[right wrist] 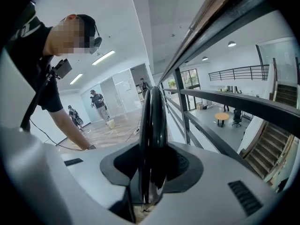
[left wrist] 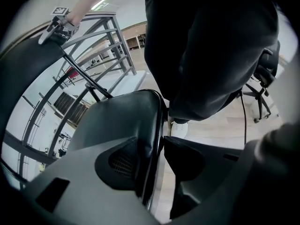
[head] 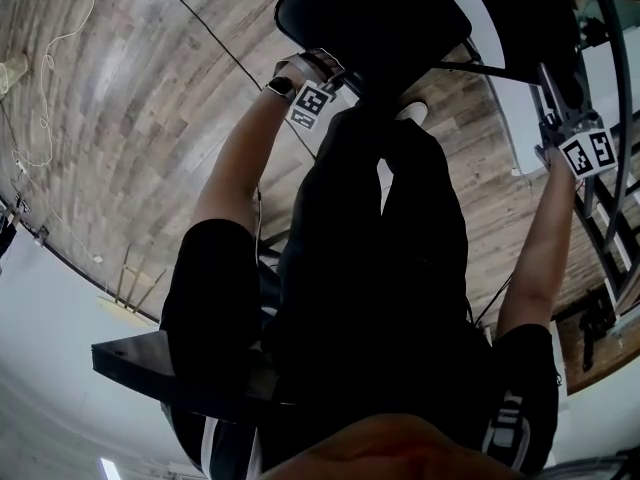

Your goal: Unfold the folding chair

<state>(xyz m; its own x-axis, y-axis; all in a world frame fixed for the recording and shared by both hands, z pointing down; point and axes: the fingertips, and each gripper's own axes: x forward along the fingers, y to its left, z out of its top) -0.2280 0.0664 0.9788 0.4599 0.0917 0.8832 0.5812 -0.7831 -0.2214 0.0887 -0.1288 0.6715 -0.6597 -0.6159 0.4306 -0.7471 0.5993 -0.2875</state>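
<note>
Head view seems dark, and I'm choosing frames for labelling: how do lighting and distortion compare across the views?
Head view: fisheye bends the floorboards; the person's black clothing is a detail-less dark mass mid-frame. Left gripper view: dim, the folding chair backlit, corners vignetted. Right gripper view: brightest, glare streaks on the chair's edge, railing bowed.

Head view: the folding chair (head: 400, 18) runs off the top edge, and its lower frame is lost behind the person's dark trousers (head: 380, 268). The left gripper (head: 318, 88) shows little beyond its marker cube (head: 311, 104), jaws tucked behind the seat. The right gripper (head: 583, 153) is likewise cube only. Distant people (right wrist: 97, 102) in the right gripper view are too small to make out.
</note>
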